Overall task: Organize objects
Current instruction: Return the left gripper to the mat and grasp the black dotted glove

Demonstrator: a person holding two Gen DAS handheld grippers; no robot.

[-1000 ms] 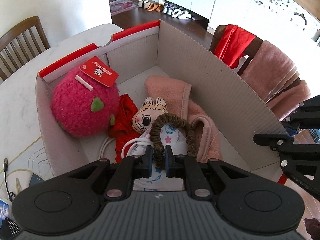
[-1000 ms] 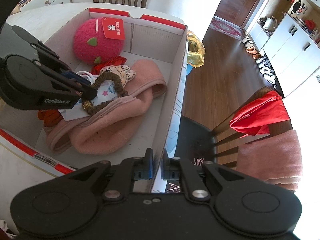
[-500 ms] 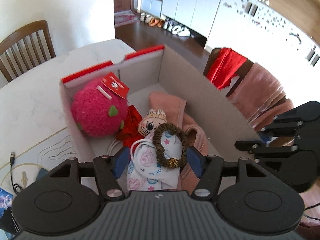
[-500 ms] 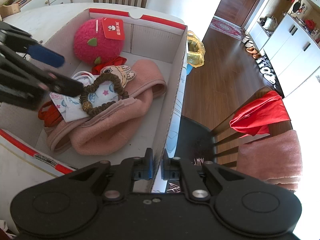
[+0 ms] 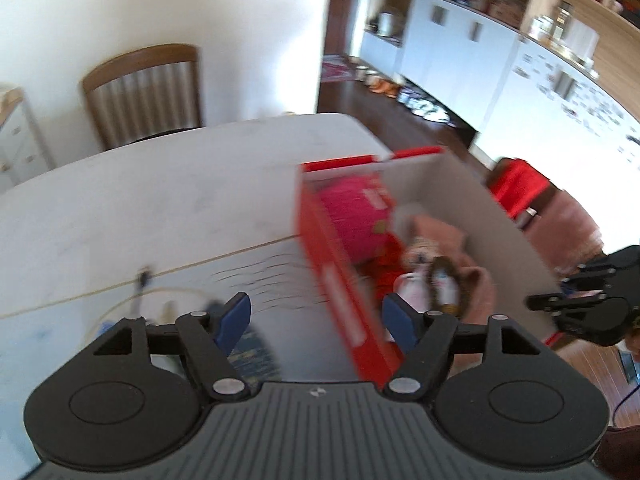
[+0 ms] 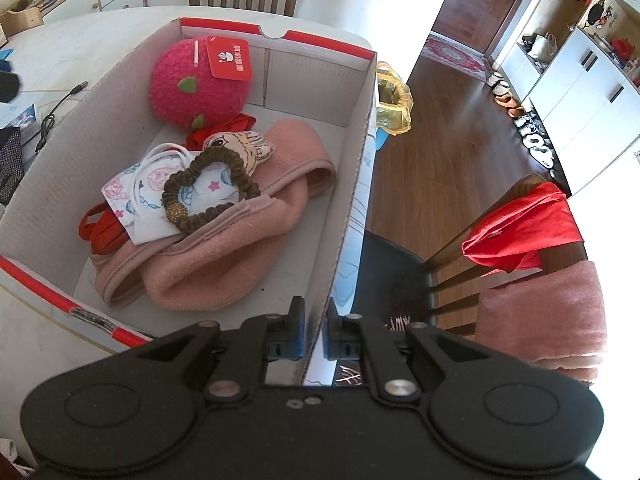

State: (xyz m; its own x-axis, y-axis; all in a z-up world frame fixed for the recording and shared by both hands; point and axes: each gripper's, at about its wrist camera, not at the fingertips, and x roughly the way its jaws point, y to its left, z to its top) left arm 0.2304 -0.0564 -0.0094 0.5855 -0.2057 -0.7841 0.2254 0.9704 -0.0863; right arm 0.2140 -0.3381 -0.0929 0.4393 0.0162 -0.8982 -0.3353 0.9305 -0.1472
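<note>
With the right gripper (image 6: 314, 334) pinching the box (image 6: 352, 184) wall and the scrunchie (image 6: 208, 190) lying inside ahead-left of it, the spread, empty left gripper (image 5: 316, 320) could knock the box's near wall.

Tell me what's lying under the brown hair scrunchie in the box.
The brown scrunchie rests on a patterned face mask, which overlaps the folded pink cloth and a red item. What lies beneath the cloth is covered.
</note>
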